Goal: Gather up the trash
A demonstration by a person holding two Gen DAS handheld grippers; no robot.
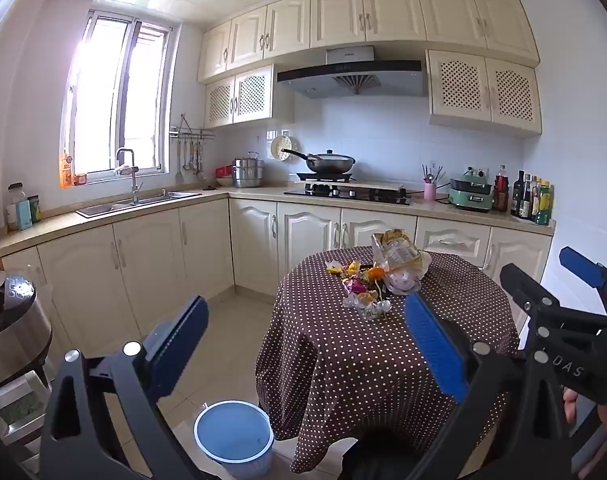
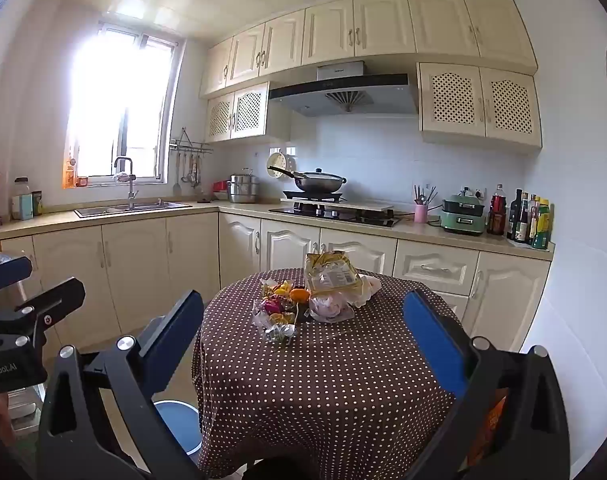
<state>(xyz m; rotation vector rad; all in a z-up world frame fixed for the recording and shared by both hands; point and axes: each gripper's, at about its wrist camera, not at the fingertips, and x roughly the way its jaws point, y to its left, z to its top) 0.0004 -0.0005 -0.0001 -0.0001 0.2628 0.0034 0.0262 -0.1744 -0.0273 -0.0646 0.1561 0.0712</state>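
A pile of trash (image 1: 363,284) lies in the middle of a round table with a brown dotted cloth (image 1: 383,360). It holds a yellow crumpled bag (image 1: 397,254), clear wrappers (image 1: 369,304), fruit peel and an orange (image 1: 374,273). My left gripper (image 1: 306,302) stands open and empty, short of the table's near edge. The right wrist view shows the same pile (image 2: 299,304) and the yellow bag (image 2: 331,276). There my right gripper (image 2: 303,298) is open and empty, well back from the pile. A blue bin (image 1: 233,436) stands on the floor, left of the table.
Cream cabinets and a counter run along the left and back walls, with a sink (image 1: 139,202), a stove with a wok (image 1: 329,164) and bottles (image 1: 531,200). A metal cooker (image 1: 15,328) stands at the left. Tiled floor lies between the table and the cabinets.
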